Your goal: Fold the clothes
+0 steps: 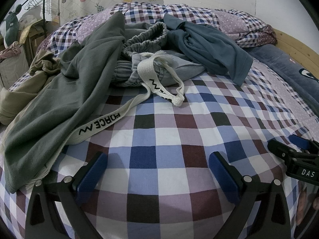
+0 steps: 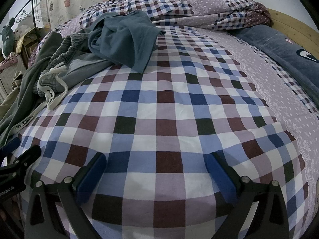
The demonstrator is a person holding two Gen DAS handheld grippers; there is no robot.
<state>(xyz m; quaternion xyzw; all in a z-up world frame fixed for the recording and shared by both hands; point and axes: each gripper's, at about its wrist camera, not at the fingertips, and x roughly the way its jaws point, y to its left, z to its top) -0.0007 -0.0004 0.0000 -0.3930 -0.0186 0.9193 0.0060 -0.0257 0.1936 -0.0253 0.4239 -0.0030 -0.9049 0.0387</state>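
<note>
Both claws stand wide apart and hold nothing: the left gripper (image 1: 157, 157) and right gripper (image 2: 157, 157) hover over bare checked sheet (image 1: 169, 131). The unfolded clothes lie heaped beyond, toward the left. Nearest is the grey-green shirt (image 1: 65, 91); take it by one hem edge, clear of the white drawstring (image 1: 111, 123). Farther back lie grey shorts (image 1: 143, 39) and a blue shirt (image 1: 209, 45).

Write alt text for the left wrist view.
A heap of unfolded clothes lies on a checked bed: a grey-green top, grey shorts with a white drawstring, a teal shirt. The left gripper hangs over bare sheet, jaws wide and empty.
</note>
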